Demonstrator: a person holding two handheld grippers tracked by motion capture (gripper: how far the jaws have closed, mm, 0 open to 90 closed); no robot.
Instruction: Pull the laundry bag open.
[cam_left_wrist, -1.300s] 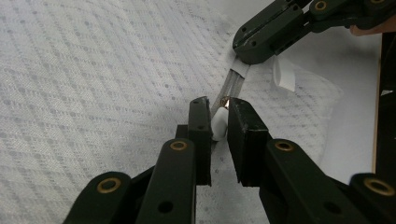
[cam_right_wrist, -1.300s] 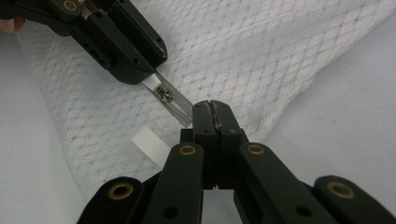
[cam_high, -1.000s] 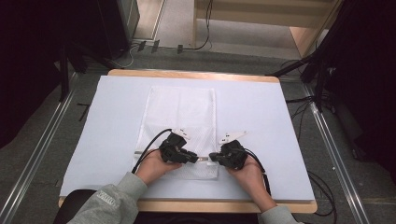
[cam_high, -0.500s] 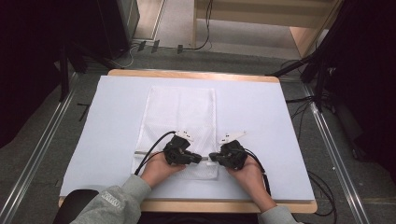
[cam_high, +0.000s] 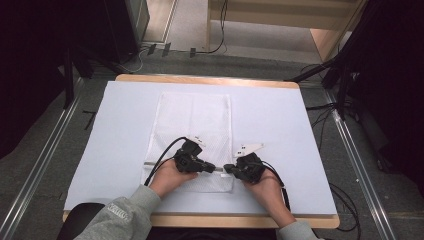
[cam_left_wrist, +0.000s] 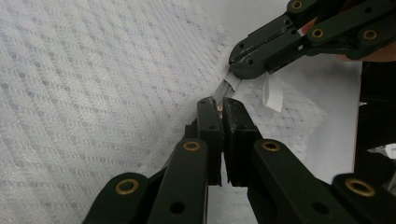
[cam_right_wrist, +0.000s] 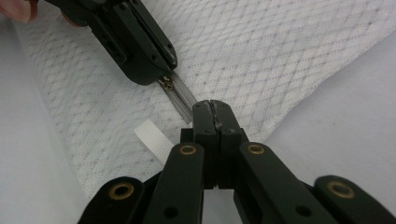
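One white mat (cam_high: 280, 120), wood-edged table (cam_high: 207, 80)

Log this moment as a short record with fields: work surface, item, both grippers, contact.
surface: white table top
item: white mesh laundry bag, lying flat, zipper near its close end
left gripper: shut on the zipper pull
right gripper: shut on the zipper's end, beside a white ribbon tab
contact: both grippers' tips on the zipper line, close together, facing each other
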